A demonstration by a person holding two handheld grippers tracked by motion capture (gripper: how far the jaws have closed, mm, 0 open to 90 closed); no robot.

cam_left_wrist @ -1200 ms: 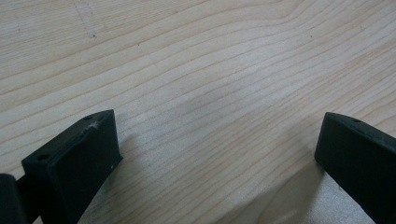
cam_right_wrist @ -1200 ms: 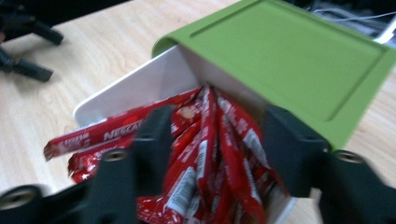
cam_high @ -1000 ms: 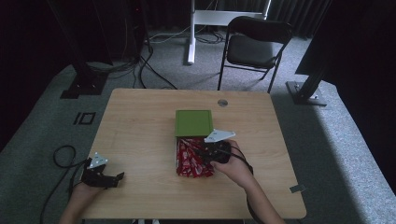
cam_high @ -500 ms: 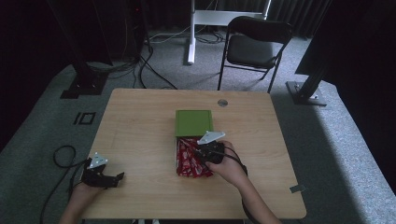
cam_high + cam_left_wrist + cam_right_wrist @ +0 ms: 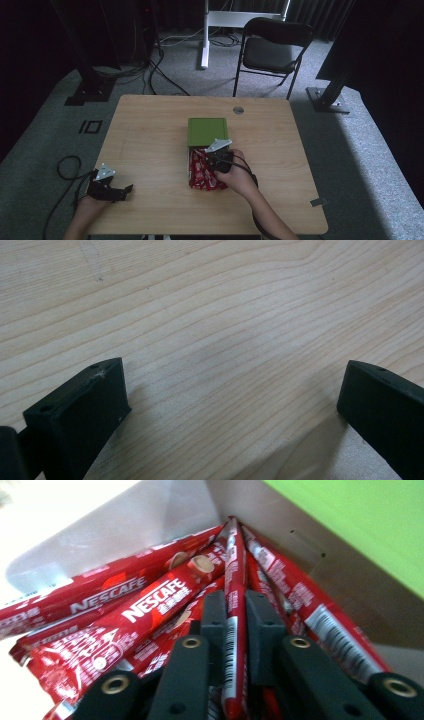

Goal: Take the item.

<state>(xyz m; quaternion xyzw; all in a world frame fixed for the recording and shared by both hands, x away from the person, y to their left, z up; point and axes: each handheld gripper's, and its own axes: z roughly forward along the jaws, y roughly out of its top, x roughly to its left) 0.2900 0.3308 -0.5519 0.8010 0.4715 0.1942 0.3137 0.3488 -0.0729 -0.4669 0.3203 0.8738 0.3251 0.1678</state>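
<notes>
An open box [image 5: 190, 165] at the table's middle holds several red Nescafe coffee sticks [image 5: 202, 175], its green lid [image 5: 207, 131] lying back behind it. My right gripper [image 5: 216, 158] is down in the box. In the right gripper view its jaws are shut on one upright coffee stick [image 5: 234, 630], among other sticks [image 5: 150, 605] against the box's grey wall [image 5: 150, 525]. My left gripper [image 5: 114, 190] rests near the table's front left corner; in the left gripper view it [image 5: 235, 405] stands open over bare wood with nothing between its fingers.
The wooden table [image 5: 150, 130] has a small round grommet [image 5: 238, 110] near its back edge. A black folding chair [image 5: 272, 50] and a white stand [image 5: 205, 30] are on the carpet behind. Cables trail off the table's left front.
My right gripper has shifted left and slightly forward over the box of sticks. The left gripper has stayed where it was.
</notes>
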